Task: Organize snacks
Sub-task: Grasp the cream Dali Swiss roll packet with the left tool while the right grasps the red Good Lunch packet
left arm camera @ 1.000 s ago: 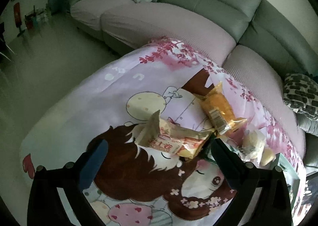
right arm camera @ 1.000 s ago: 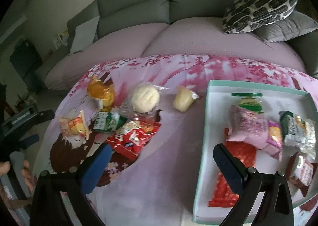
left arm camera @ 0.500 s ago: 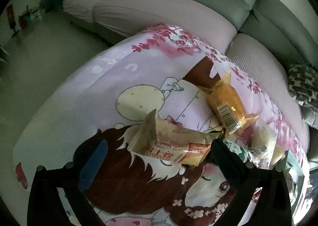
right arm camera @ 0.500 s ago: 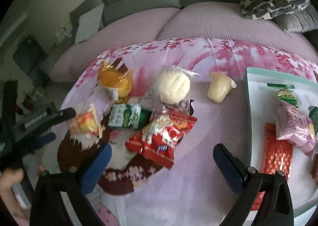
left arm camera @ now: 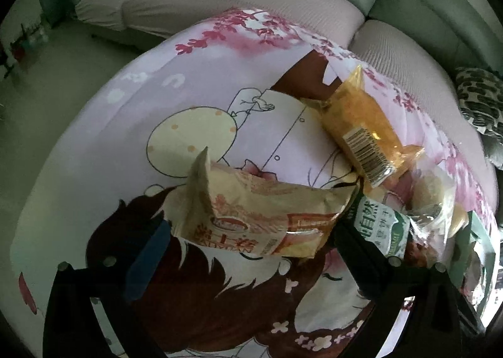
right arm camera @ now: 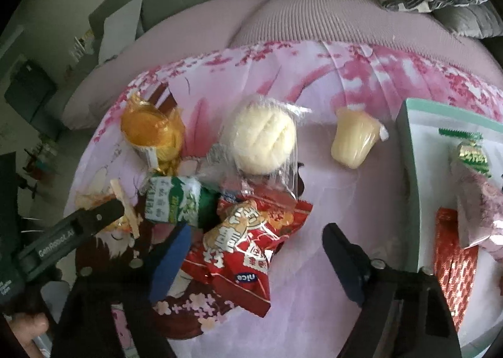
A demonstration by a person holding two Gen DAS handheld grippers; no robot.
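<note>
Beige packet (left arm camera: pixel 251 216) now sits between the wide left tongs (left arm camera: pixel 248 241), untouched, larger than a second ago. Right view: right tongs (right arm camera: pixel 254 251) are closing around the red packet (right arm camera: pixel 248 244), left of the tray (right arm camera: pixel 408 150); both pickups imminent.

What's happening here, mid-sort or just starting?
Mid-sort. A person holds a pair of tongs in each hand over a cartoon-print cloth. The left tongs are open around a beige snack packet, pads not yet pressing it. The right tongs are closing over a red snack bag, not gripping yet. A bun, a jelly cup, an orange cake and a green packet lie loose. The tray at right already holds several snacks.
</note>
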